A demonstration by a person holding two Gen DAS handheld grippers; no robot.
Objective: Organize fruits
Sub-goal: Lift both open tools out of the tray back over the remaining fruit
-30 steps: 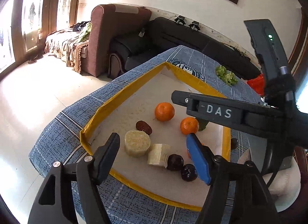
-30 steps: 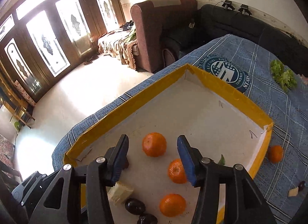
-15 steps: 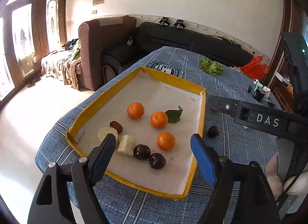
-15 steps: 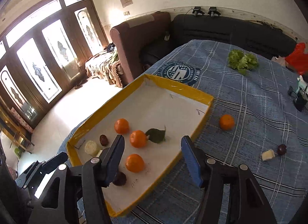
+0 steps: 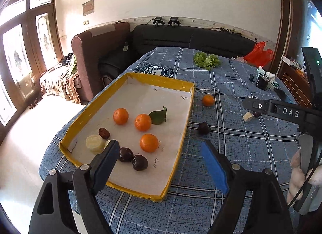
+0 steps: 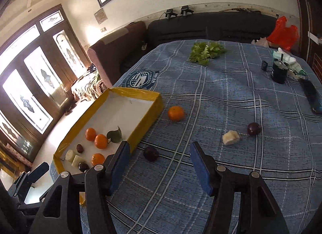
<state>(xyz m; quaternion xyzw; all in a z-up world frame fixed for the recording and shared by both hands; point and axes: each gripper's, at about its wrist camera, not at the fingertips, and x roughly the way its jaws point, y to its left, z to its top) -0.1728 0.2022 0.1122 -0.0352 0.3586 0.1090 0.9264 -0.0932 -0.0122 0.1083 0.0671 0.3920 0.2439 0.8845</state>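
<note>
A yellow-rimmed white tray [image 5: 161, 80] holds three oranges [image 5: 142, 122], a green leaf [image 5: 159, 114], two dark plums [image 5: 139, 162], a brown date [image 5: 104, 133] and pale fruit slices [image 5: 95, 143]. On the blue checked cloth to its right lie a loose orange [image 6: 176, 113], a dark plum [image 6: 151, 153], a pale chunk [image 6: 230, 137] and another plum [image 6: 254, 128]. My left gripper [image 5: 159, 147] hovers over the tray's near right corner with its jaws opening and nothing between them. My right gripper [image 6: 159, 146] is open and empty above the cloth, just short of the nearest plum.
Lettuce [image 6: 205, 53], a black cup [image 6: 278, 73], a dark flat device [image 6: 312, 97] and a red bag [image 6: 283, 32] sit toward the table's far side. Sofas [image 5: 181, 36] stand beyond the table. The table edge drops off left of the tray.
Both grippers have pulled back from over the tray and swung right, and their jaws stand wider. The loose fruit on the cloth has come into view.
</note>
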